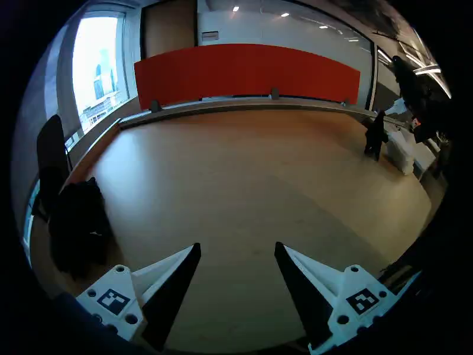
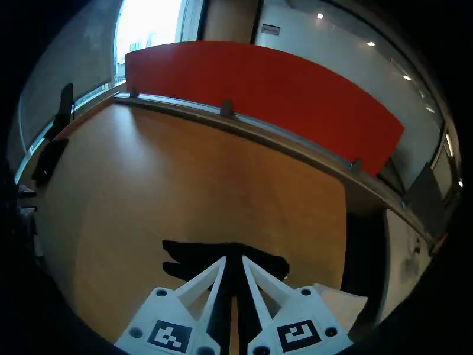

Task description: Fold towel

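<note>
White left gripper (image 1: 236,251) hovering spread wide above tan wooden table (image 1: 236,177), white right gripper (image 2: 234,260) resting nearly together on near black cloth towel (image 2: 269,263), pinch impossible to tell

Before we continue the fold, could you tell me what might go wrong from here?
The right gripper sits at the near edge of the dark towel, fingers almost together; the hold may slip. The left gripper hangs open over bare table, so a one-sided lift could bunch the towel.

surface: light wood tabletop (image 1: 248,177) | back: red partition (image 1: 248,74) | left: bright window (image 1: 97,71) | ceiling: small lights (image 1: 285,14) on
</note>
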`<act>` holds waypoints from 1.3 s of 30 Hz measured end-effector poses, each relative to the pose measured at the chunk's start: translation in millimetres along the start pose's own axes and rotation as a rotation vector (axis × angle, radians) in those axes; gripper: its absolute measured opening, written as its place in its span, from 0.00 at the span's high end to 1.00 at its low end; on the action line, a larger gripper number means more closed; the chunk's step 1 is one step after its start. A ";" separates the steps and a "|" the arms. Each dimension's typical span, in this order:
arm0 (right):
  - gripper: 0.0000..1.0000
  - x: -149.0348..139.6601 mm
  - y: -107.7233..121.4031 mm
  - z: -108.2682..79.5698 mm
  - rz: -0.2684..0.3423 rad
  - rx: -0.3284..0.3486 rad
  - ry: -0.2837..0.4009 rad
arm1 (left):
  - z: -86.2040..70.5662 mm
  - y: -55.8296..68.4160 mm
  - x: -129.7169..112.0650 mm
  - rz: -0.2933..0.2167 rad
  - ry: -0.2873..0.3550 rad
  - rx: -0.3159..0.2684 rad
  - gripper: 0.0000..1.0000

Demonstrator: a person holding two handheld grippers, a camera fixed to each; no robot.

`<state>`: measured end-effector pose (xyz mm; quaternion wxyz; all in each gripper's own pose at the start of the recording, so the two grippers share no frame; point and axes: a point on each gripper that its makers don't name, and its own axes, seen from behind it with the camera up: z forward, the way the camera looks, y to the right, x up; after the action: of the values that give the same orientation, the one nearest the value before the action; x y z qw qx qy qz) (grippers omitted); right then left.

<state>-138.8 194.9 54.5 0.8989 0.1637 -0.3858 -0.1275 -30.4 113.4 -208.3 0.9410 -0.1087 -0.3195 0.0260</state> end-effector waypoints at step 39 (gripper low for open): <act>0.97 -14.4 -1.6 12.5 -0.004 -0.005 -0.005 | -0.6 -3.8 -0.9 0.008 -0.004 0.016 0.07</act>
<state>-157.8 196.1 52.6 0.8981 0.1621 -0.3875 -0.1304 -30.9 109.5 -208.4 0.9411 -0.1022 -0.3205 0.0326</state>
